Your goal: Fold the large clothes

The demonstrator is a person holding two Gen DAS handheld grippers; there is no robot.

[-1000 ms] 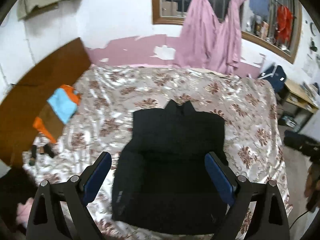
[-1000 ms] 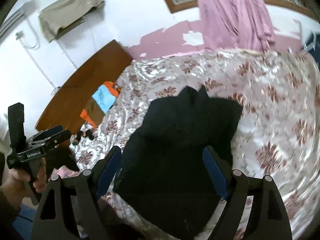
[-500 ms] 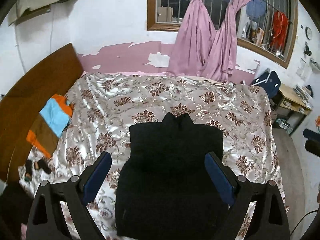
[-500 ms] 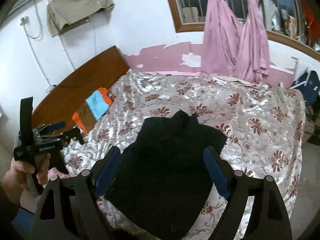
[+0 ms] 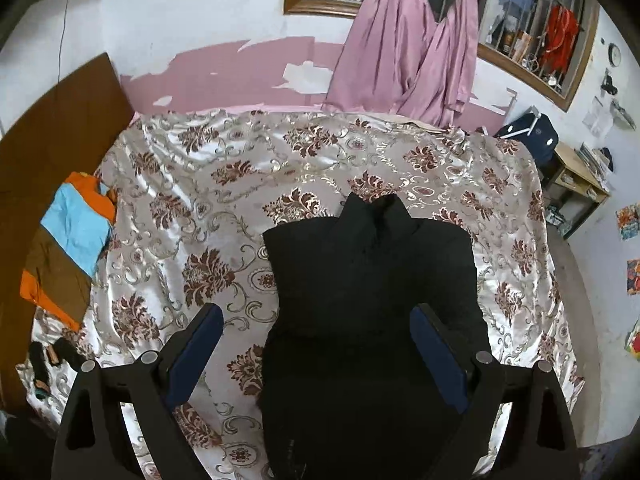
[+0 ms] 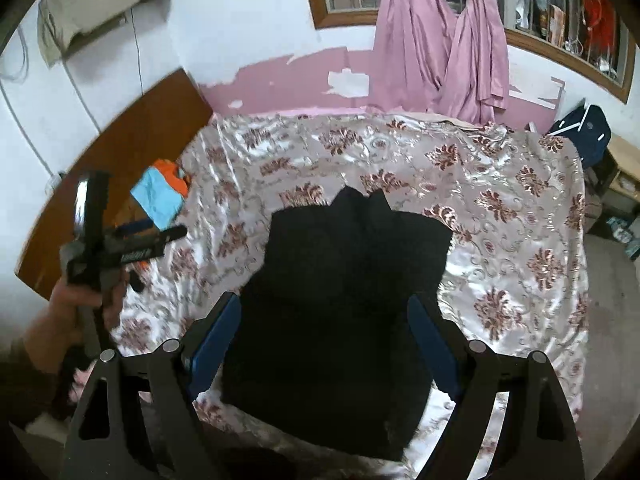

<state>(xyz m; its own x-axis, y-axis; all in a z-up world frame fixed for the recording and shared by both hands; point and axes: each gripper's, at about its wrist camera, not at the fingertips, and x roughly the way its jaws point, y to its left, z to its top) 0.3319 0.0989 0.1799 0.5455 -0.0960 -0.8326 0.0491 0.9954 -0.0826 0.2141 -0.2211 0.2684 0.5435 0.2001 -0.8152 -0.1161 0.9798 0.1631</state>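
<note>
Now the black garment point(image 5: 372, 300) lies flat on the floral bedspread point(image 5: 208, 208), collar toward the pink curtains point(image 5: 404, 48). Above it, the left claw point(image 5: 316, 344) and right claw point(image 6: 324, 336) each hang spread and empty.

The black garment point(image 5: 372, 300) runs off the lower edge below the left gripper point(image 5: 316, 322); its hem is cut off.

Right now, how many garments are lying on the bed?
2. A black garment lies spread at the middle of the floral bedspread; a folded orange, blue and brown one sits at the left edge by the headboard. Others may be hidden.
</note>
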